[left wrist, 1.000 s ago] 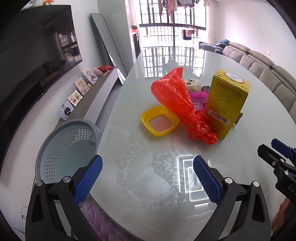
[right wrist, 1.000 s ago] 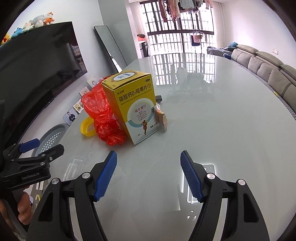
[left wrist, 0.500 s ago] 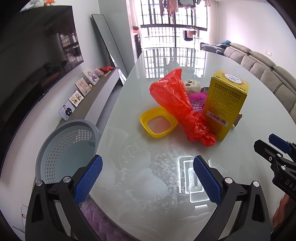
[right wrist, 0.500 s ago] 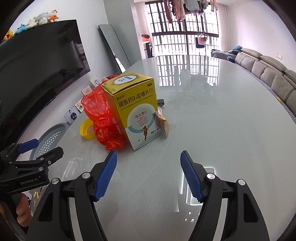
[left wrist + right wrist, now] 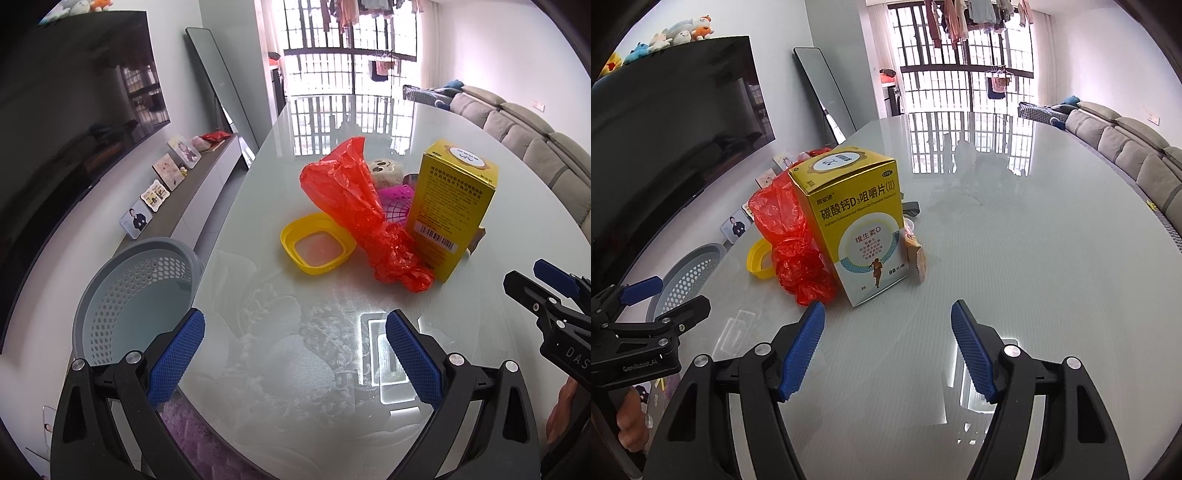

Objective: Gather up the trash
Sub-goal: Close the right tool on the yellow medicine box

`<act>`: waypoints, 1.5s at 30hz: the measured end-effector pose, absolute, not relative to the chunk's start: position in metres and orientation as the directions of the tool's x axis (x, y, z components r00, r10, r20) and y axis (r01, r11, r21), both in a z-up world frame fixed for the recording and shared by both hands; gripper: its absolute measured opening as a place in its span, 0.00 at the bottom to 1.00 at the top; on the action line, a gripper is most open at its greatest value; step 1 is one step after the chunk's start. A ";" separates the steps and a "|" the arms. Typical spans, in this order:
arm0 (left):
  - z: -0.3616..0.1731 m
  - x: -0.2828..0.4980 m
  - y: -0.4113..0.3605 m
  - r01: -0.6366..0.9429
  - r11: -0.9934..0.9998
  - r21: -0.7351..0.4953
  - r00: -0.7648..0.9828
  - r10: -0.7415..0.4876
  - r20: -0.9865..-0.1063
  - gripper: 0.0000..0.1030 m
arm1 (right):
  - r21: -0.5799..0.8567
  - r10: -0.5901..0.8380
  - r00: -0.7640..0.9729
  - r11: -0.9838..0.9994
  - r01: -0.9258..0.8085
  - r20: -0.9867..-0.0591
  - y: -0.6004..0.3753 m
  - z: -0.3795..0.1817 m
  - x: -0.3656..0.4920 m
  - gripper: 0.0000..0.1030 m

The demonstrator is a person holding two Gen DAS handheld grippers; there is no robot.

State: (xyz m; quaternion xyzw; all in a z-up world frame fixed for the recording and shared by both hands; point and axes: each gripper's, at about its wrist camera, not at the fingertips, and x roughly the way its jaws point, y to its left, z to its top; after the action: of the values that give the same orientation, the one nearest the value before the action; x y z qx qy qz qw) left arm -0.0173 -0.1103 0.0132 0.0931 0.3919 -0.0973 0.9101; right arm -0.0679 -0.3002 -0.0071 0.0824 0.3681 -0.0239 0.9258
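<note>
Approach stage, by my judgement: the left gripper (image 5: 293,332) and right gripper (image 5: 888,323) both hover with tongs spread and empty, while the trash, a red plastic bag (image 5: 364,218), yellow box (image 5: 858,225) and yellow lid (image 5: 317,249), sits clustered mid-table, nothing yet in the grey basket (image 5: 136,291) beside the table edge. Next move likely calls for closing on one item squarely. The glossy glass table (image 5: 1015,258) reflects a barred window; a sofa (image 5: 1126,147) flanks it.

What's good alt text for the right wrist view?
The open right gripper hovers above a glossy table, facing an upright yellow box with a crumpled red plastic bag beside it. The left gripper and a grey basket sit at left.
</note>
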 end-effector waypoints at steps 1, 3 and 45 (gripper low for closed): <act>0.013 -0.017 -0.111 0.250 0.964 0.094 0.674 -0.103 -0.731 0.94 | 0.128 0.013 0.728 0.986 0.103 -0.685 -0.300 -0.007 -0.067 0.66; 0.013 -0.017 -0.111 0.250 0.964 0.094 0.673 -0.104 -0.732 0.94 | 0.121 0.015 0.730 0.988 0.094 -0.684 -0.300 -0.007 -0.064 0.66; -0.002 -0.008 -0.111 0.249 0.965 0.078 0.650 -0.107 -0.752 0.94 | 0.059 0.105 0.778 0.994 -0.087 -0.620 -0.280 -0.003 0.028 0.74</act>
State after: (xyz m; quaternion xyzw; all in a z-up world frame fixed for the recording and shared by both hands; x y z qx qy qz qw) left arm -0.0080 -0.1112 -0.0018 0.0874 0.4065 -0.0982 0.9041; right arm 0.0282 -0.2800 -0.0032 0.0137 0.3293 0.0509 0.9428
